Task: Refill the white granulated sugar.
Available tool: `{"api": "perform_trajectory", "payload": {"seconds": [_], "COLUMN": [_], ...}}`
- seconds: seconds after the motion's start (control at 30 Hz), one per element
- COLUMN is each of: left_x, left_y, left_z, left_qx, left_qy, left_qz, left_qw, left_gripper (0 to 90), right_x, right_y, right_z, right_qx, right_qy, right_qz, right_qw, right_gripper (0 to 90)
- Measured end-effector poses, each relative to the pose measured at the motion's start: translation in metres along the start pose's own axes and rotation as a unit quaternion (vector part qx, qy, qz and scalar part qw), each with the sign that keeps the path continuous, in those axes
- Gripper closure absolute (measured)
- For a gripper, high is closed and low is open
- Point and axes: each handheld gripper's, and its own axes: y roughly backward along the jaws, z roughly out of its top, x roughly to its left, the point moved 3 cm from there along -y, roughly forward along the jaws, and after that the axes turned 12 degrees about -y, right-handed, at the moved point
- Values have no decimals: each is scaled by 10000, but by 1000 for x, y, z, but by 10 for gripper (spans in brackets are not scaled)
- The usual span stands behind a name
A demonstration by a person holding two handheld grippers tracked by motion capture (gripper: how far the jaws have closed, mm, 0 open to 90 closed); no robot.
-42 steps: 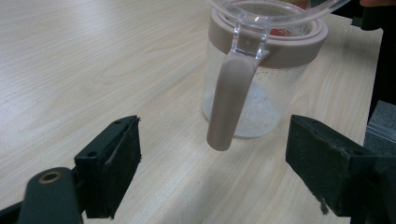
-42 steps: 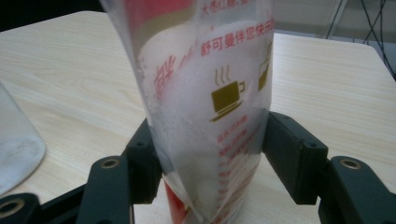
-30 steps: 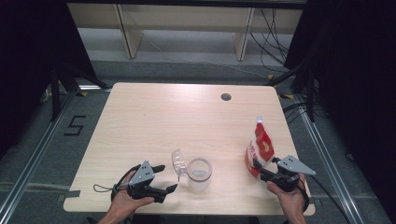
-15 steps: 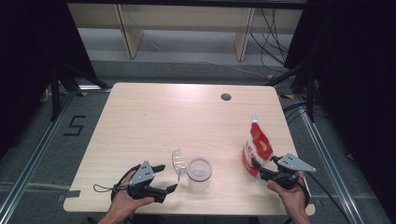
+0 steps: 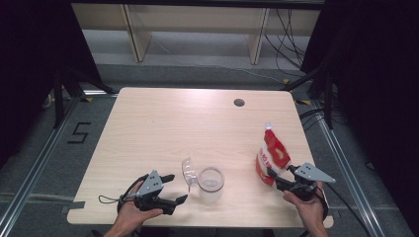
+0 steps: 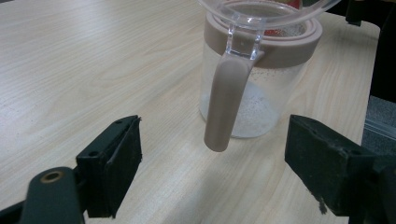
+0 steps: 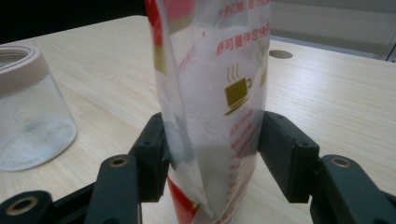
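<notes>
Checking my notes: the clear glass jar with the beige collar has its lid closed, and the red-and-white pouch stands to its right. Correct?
Not quite: the clear glass jar has its hinged lid flipped open, as the high view shows. The red-and-white pouch does stand to its right.

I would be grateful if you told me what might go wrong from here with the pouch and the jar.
1. The right gripper has just been closing on the red-and-white powder pouch, low on its soft body. The tall pouch may fold or tip over when lifted.
2. The clear jar stands with its hinged lid open. The left gripper is open before the lid's latch, not holding the jar, so a bump could shove it.
</notes>
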Motion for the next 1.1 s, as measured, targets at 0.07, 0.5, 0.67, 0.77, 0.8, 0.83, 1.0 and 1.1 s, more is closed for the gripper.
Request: {"api": "perform_trajectory", "payload": {"seconds": [0.07, 0.5, 0.67, 0.77, 0.8, 0.83, 1.0, 1.1], "left_x": [0, 0, 0, 0, 0, 0, 0, -1], "left_y": [0, 0, 0, 0, 0, 0, 0, 0], "left_z": [0, 0, 0, 0, 0, 0, 0, 0], "left_qx": [3, 9, 10, 12, 13, 22, 36, 64], "left_qy": [47, -22, -20, -4, -24, -7, -8, 44], "left_qz": [25, -1, -1, 9, -5, 6, -3, 17], "left_qw": [10000, 10000, 10000, 10000, 10000, 10000, 10000, 10000], "left_gripper": [185, 186, 186, 188, 189, 189, 189, 189], "right_x": [2, 2, 1, -3, -3, -4, -5, -2], "right_y": [3, 8, 11, 11, 11, 12, 12, 10], "right_z": [0, 2, 2, 2, 3, 3, 3, 3], "right_qx": [7, 30, 63, 8, 16, 20, -113, -87], "right_qy": [-42, 48, -16, 84, 95, 92, 223, 55], "right_qz": [-86, -159, -171, -134, -112, -192, -262, -222], "right_qw": [10000, 9999, 9998, 9999, 9999, 9998, 9993, 9997], "right_gripper": [474, 507, 519, 526, 529, 532, 520, 465]}}
